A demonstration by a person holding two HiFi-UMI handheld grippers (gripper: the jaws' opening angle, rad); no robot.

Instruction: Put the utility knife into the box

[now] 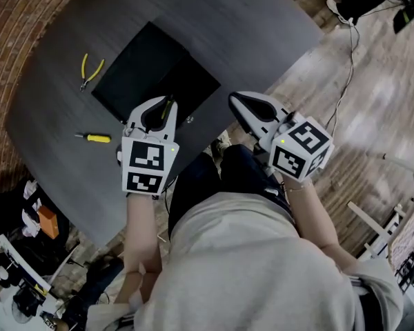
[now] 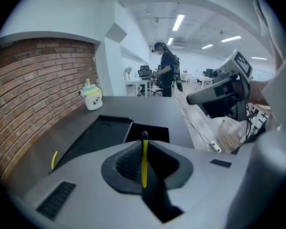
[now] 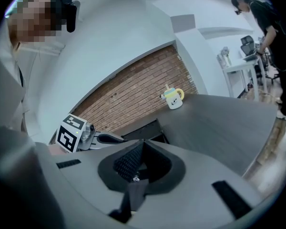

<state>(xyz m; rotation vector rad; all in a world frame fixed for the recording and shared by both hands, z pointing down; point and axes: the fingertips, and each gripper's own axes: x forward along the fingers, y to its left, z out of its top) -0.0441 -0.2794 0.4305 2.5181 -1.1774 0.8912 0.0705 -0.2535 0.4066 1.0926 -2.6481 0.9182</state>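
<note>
My left gripper (image 1: pixel 164 107) is shut on the utility knife (image 1: pixel 167 107), a thin yellow and black tool standing on edge between the jaws (image 2: pixel 144 162). It hovers at the near edge of the open black box (image 1: pixel 190 85), whose lid (image 1: pixel 134 67) lies flat to the left. In the left gripper view the box's dark opening (image 2: pixel 150 133) lies just beyond the knife tip. My right gripper (image 1: pixel 236 102) hangs off the table's near right edge, shut with nothing between its jaws (image 3: pixel 138 149).
Yellow pliers (image 1: pixel 90 71) lie left of the lid and a yellow screwdriver (image 1: pixel 93 138) near the table's left edge. A small mug (image 2: pixel 91 98) stands at the far side by the brick wall. A person (image 2: pixel 166 75) stands further back in the room.
</note>
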